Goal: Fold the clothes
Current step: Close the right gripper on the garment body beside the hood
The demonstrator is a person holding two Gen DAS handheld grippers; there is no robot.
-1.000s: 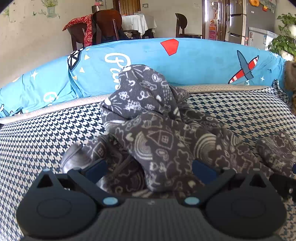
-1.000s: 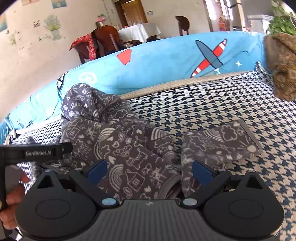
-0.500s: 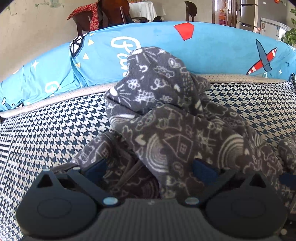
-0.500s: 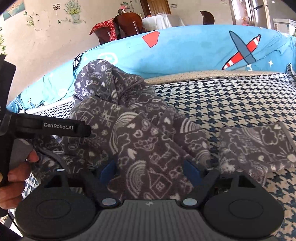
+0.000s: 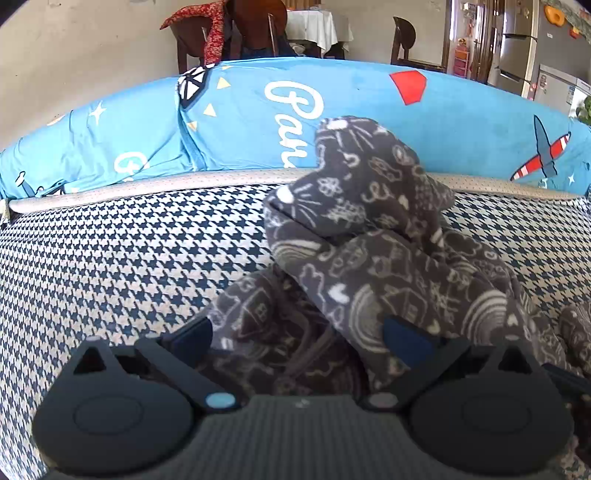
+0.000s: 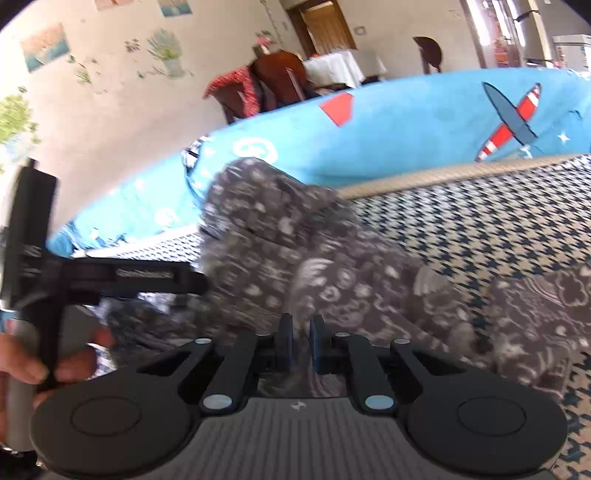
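On the houndstooth-covered bed (image 5: pixel 122 258) lies a crumpled grey garment (image 5: pixel 369 251) printed with white doodles, heaped up against a long blue cushion (image 5: pixel 258 122) that runs along the far edge.

From the left wrist view, the left gripper (image 5: pixel 297 338) sits low at the near edge of the heap with its fingers (image 5: pixel 192 334) spread wide; cloth bunches in the gap between them and one fold drapes over the right-hand blue pad, but nothing is pinched. This view shows the garment's peak sharply, a rounded hump with a whiskered face print, and behind the cushion some wooden chairs (image 5: pixel 255 26) and a white-clothed table. A refrigerator (image 5: pixel 517 40) stands at the far right.

The right wrist view is tilted and partly motion-blurred. It shows what the other camera cannot: the right gripper (image 6: pixel 300 341) has its fingers (image 6: pixel 284 341) drawn almost together, pinching a thin ridge of the grey garment (image 6: pixel 332 273) between the pads. To the left, the left gripper's black body (image 6: pixel 110 275) reaches across towards the heap, and a person's hand (image 6: pixel 26 363) wraps its handle at the frame's lower left. To the right, a separate patch of the same printed fabric (image 6: pixel 535 314) lies flat on the bed (image 6: pixel 498 221); whether it joins the heap cannot be told. Floral stickers (image 6: pixel 166 48) dot the wall (image 6: pixel 110 122) above the blue cushion (image 6: pixel 406 122).
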